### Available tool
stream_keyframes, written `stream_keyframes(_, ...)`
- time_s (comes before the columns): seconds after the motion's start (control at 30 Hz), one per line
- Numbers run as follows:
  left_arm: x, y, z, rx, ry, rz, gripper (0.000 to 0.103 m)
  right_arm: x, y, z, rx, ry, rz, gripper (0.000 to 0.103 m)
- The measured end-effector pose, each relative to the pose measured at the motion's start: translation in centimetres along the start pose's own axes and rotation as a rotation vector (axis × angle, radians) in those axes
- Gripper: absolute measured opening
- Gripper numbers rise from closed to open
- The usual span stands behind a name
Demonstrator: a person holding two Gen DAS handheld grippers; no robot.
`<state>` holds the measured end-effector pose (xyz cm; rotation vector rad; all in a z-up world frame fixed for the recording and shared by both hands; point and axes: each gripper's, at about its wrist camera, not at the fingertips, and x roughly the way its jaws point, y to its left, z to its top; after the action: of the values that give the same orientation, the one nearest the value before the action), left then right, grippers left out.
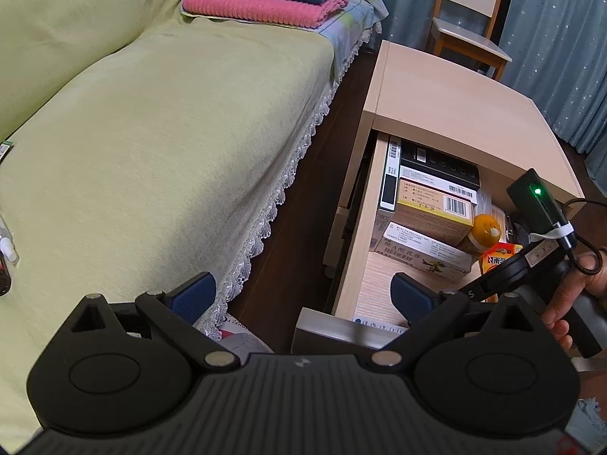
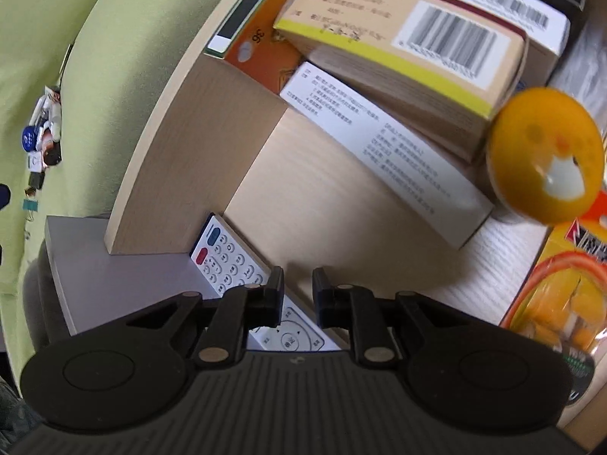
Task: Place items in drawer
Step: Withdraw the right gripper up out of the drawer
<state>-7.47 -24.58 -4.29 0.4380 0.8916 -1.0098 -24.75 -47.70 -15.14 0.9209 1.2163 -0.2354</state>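
lower centre of the right wrist view: right gripper (image 2: 297,284), jaws narrow and empty, above the remote control (image 2: 231,261) in the open drawer (image 2: 151,174); light, rigid, likely slick, best pinched across its long edges.

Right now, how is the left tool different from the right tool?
The left tool has its blue fingers spread wide apart, while the right tool has its fingers close together with only a small gap. The left tool hangs over the drawer's front edge and the floor beside the bed; the right tool is down inside the drawer, just above the white remote. Both hold nothing.
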Motion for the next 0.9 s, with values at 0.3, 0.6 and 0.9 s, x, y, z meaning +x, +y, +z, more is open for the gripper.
stream_keyframes(0.3,-0.1,-0.1,-0.2,0.006,0.001,-0.020,0.099,1.1,0.4,-1.1,0.013,-0.059,-0.011,0.018)
stream_keyframes(0.6,-0.6,-2.0,-0.5,0.080,-0.028,-0.033,0.099,-8.9,-0.1,-8.1,0.055,-0.439,-0.212,0.037)
stream_keyframes(0.9,-0.9,-3.2,-1.6,0.093,-0.008,-0.122,0.099,-14.6,0.5,-15.2,0.172,-0.592,-0.295,0.048)
